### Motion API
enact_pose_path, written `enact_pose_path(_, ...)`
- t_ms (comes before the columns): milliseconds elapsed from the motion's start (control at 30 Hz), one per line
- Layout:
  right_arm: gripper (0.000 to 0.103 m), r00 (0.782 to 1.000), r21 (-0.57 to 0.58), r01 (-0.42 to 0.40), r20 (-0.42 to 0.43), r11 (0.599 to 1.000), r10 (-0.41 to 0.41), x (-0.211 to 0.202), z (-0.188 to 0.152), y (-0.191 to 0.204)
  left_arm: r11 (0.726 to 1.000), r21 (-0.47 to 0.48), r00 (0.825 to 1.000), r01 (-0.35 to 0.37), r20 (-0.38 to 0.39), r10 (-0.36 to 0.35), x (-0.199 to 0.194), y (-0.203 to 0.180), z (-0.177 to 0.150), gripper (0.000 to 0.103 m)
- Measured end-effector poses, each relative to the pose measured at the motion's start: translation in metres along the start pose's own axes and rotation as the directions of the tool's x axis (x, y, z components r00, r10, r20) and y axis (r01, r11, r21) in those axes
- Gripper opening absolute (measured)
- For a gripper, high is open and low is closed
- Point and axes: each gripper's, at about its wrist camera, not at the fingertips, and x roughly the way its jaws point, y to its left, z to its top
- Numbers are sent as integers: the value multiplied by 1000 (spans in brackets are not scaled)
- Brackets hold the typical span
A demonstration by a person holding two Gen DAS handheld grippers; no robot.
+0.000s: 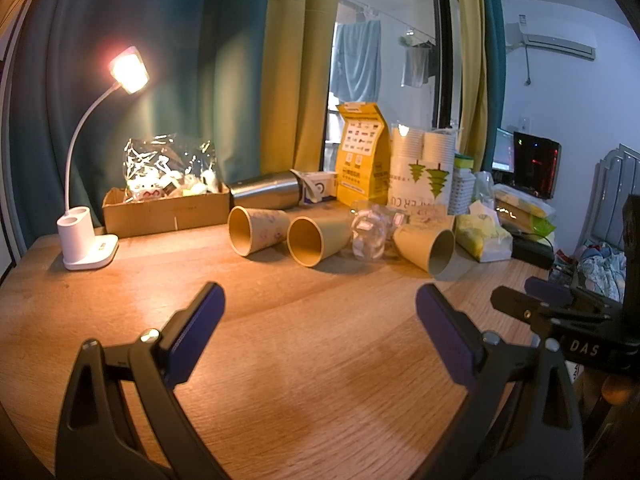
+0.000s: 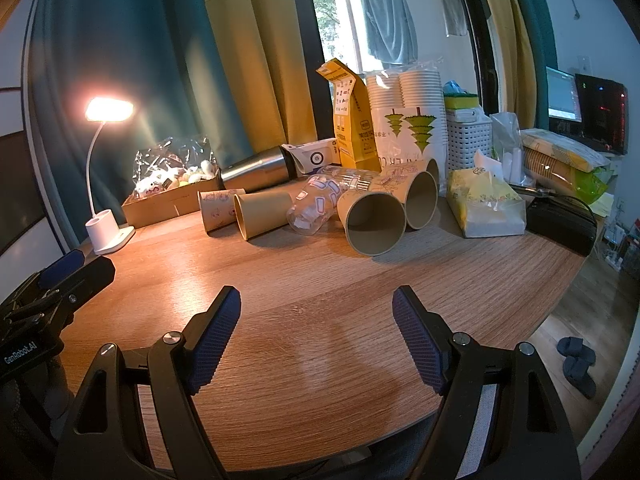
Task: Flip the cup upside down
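Between my right gripper's blue pads sits only bare tabletop; the jaws are spread wide and grip nothing. My left gripper is the same, wide apart and empty, hovering low over the wood.

Further out, well apart from both tools, a row of cups lies on its sides, mouths facing me. Nearest the right gripper is the big paper cup, touching a second cup behind it. To their left lies a clear plastic cup, then a plain cup and a printed one.

I judge nothing is started yet, and which cup is meant is not settled from here. The risks: these cups are light and round, so a nudge from one pad could roll a cup into its neighbours; squeezing too hard would crush the paper wall; and the crowded row leaves little room for a finger beside the clear one.

The right wrist view shows the tissue pack and black case crowding the right side, plus the table edge and floor. The left wrist view shows the lamp close by, and the right gripper's body at its right margin.
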Motion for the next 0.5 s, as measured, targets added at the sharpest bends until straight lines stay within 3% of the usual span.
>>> enact_pose_path(500, 81, 1000, 1, -3, 1, 1000, 3, 0, 0, 0, 1000, -5, 1000, 4, -9, -4, 2, 0, 0, 97)
